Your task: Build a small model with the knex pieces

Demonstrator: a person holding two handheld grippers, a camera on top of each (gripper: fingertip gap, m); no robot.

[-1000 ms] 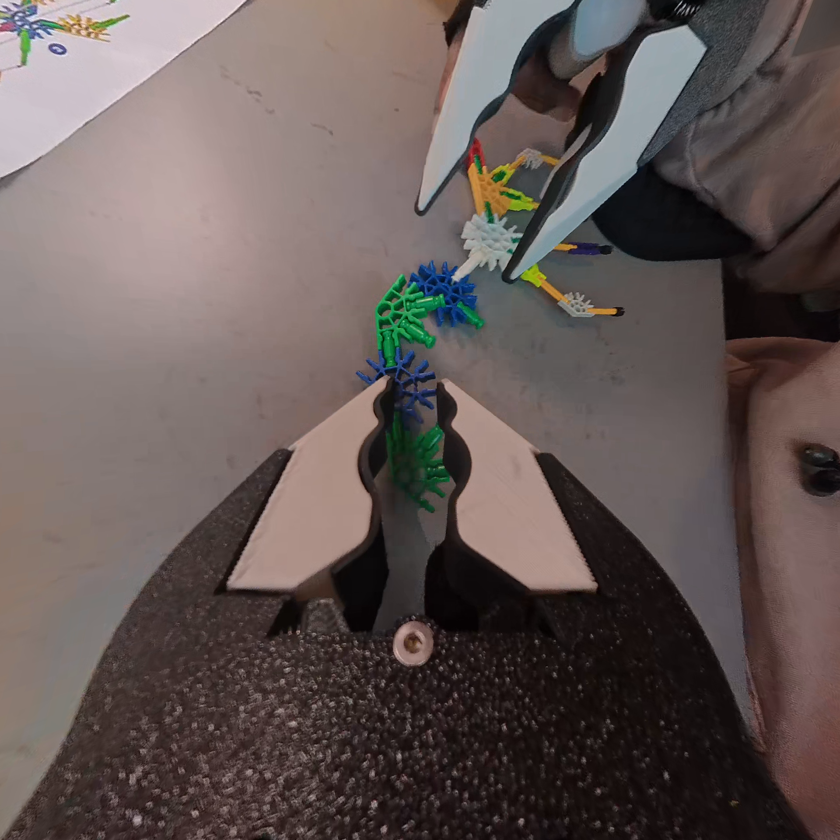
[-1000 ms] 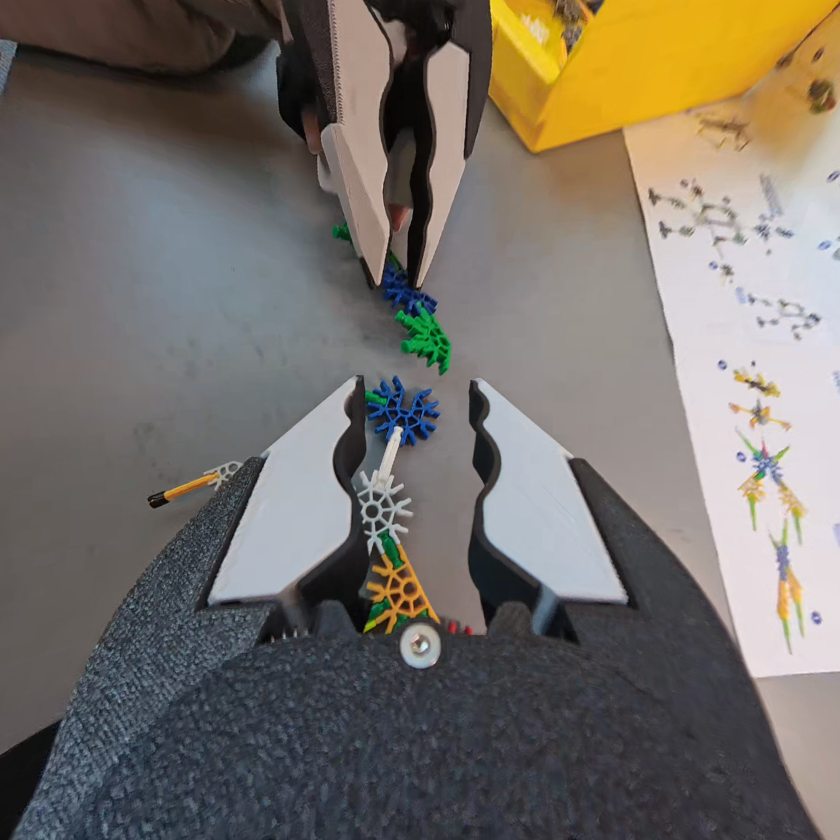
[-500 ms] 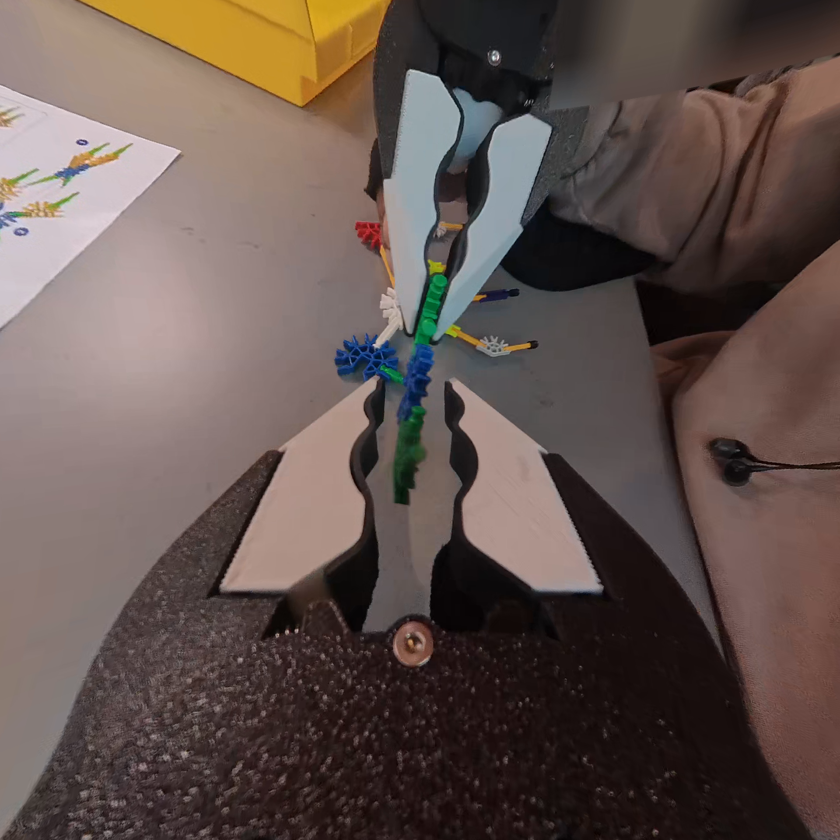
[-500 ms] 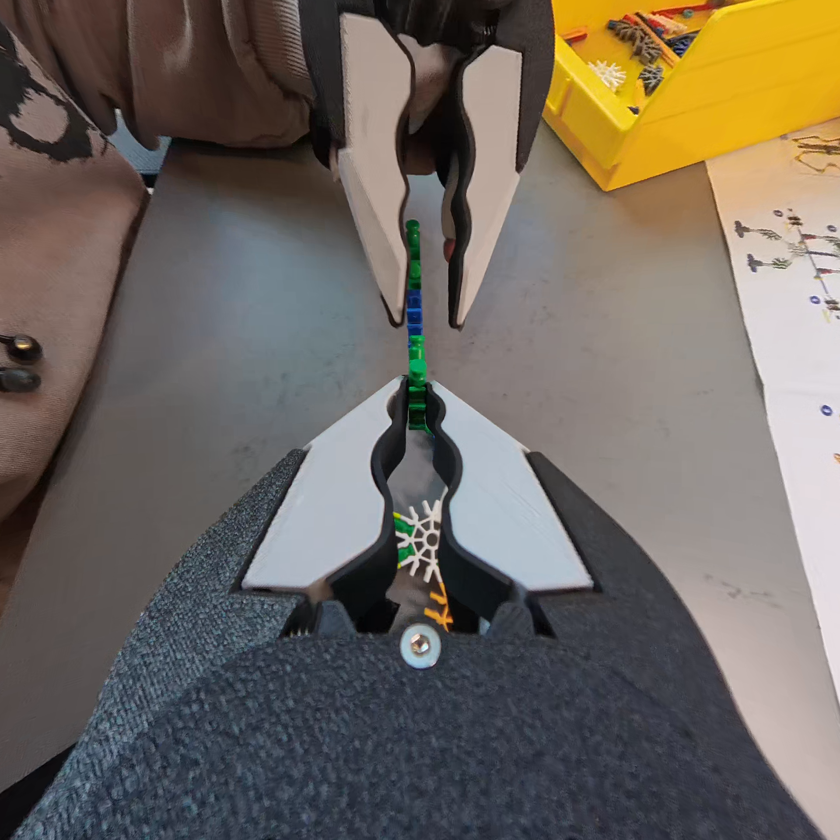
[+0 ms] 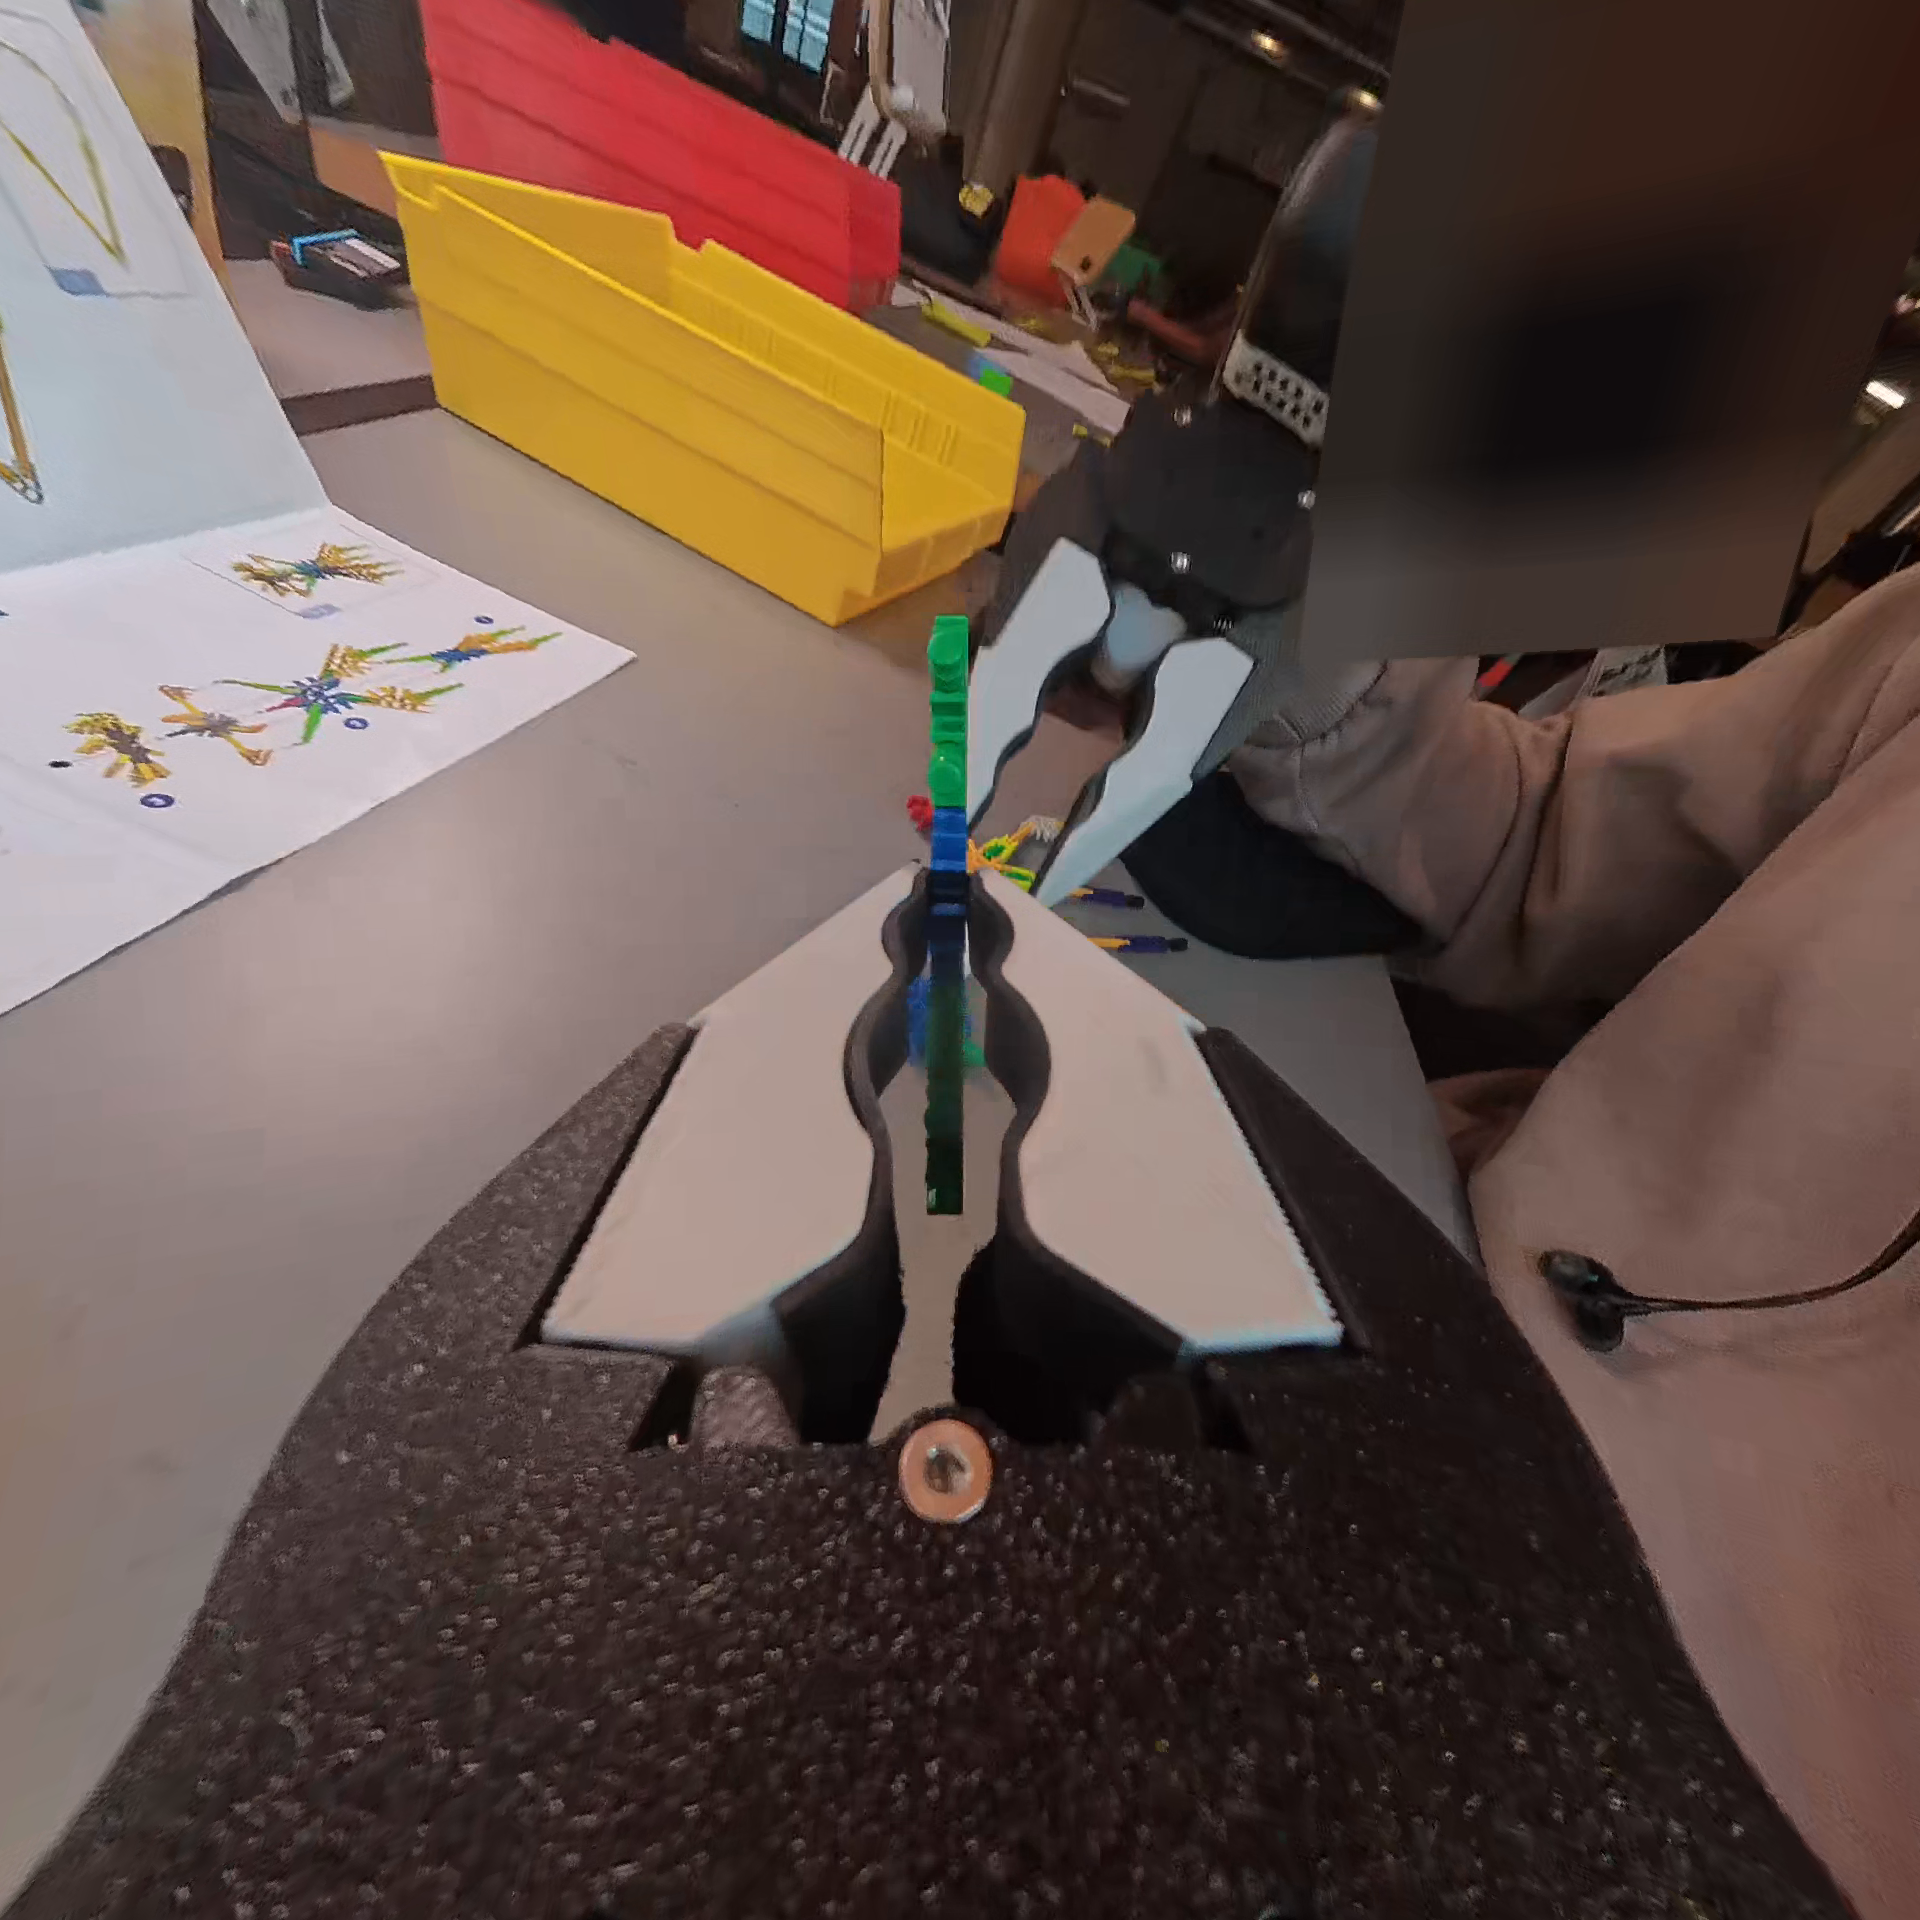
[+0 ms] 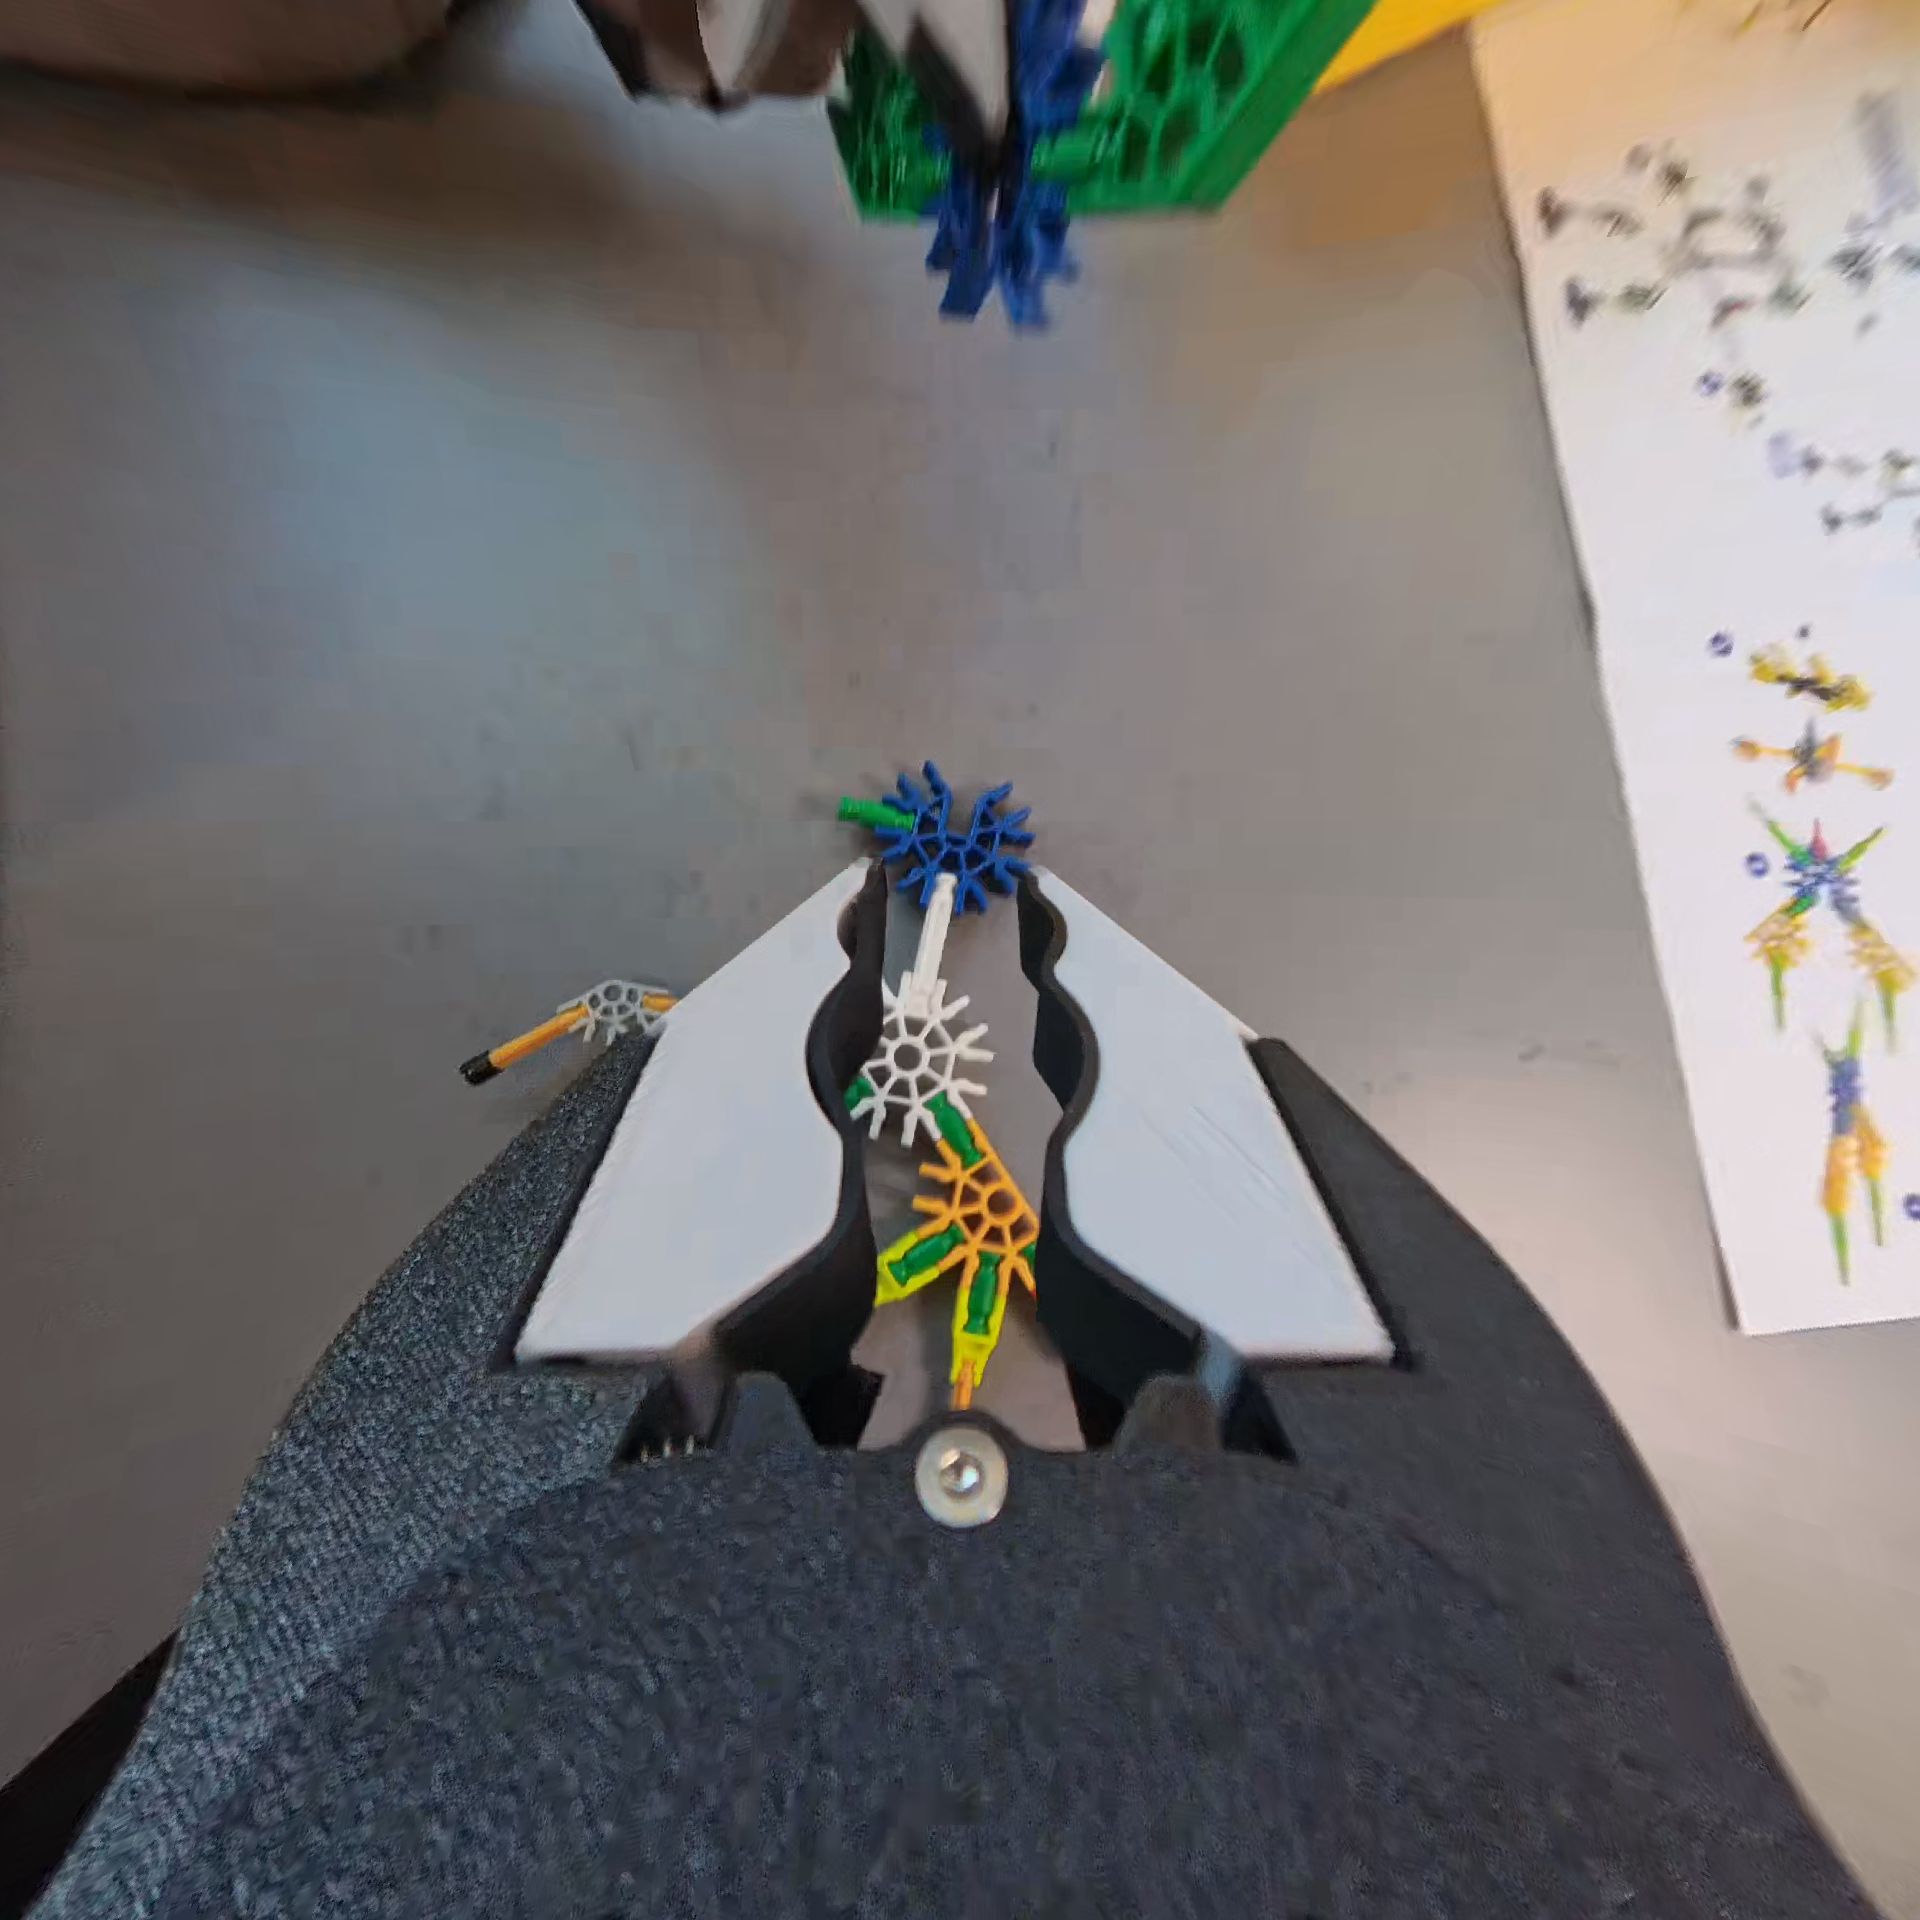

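Note:
My left gripper (image 5: 945, 883) is shut on a green-and-blue connector piece (image 5: 948, 748), which I see edge-on, sticking up past the fingertips above the grey table (image 5: 416, 1039). My right gripper (image 6: 951, 878) is open and holds nothing. It hangs low over a flat assembly on the table: a blue snowflake connector (image 6: 956, 831) at its tips, then a white connector (image 6: 914, 1060) and an orange connector (image 6: 977, 1205) between its fingers. In the left wrist view the right gripper (image 5: 1013, 862) is just behind the held piece. The held piece also shows, blurred, in the right wrist view (image 6: 1039, 156).
A yellow bin (image 5: 707, 395) and a red bin (image 5: 644, 145) stand at the back. A white instruction sheet (image 5: 260, 707) lies on the left and shows on the right in the right wrist view (image 6: 1766, 727). A grey connector on a yellow rod (image 6: 613, 1008) lies nearby. A tan sleeve (image 5: 1558, 831) is on the right. The grippers' ends are close to 10 centimeters from one another.
The right gripper has let go of the green-and-blue piece, opened, and come down over the assembly on the table. The left gripper has closed on the piece and lifted it.

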